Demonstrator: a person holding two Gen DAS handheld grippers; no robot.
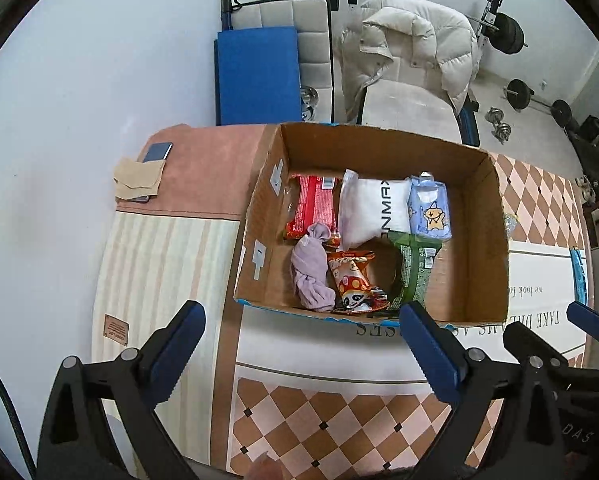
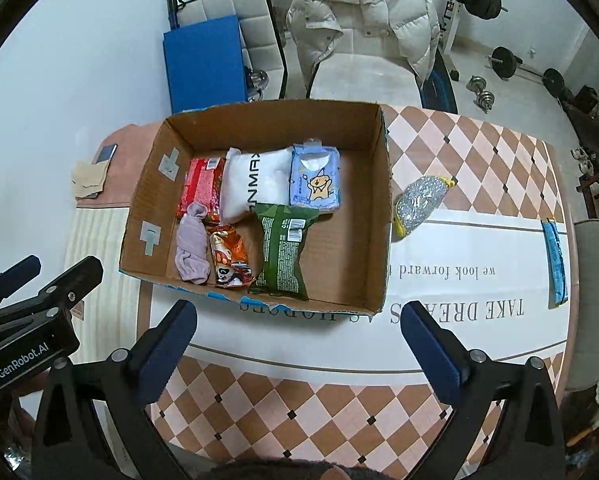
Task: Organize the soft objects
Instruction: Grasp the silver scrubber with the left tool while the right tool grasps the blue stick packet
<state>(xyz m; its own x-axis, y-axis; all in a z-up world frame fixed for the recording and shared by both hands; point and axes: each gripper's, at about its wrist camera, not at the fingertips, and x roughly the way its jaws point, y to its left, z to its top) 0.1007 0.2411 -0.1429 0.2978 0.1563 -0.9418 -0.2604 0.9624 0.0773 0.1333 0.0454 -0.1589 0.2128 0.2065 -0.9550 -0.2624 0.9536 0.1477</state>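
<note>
Two left outside: box nearly full, a silver pouch and a blue packet out on the table.
Left gripper (image 1: 299, 344): jaws spread wide, empty, hovering short of the cardboard box (image 2: 383, 216).
Right gripper (image 2: 297, 334): also wide open and empty, the nearer hand by my read.
Silver pouch (image 2: 417, 204): just right of the box wall, ahead-right of the right gripper, long axis diagonal.
Blue packet (image 2: 555, 264): further right, near the table edge, lying lengthwise away.

Both wrist views look steeply down from near the cardboard box (image 1: 373, 224) (image 2: 259, 200). The left view sits left of it, the right view right. Both share its contents.
</note>
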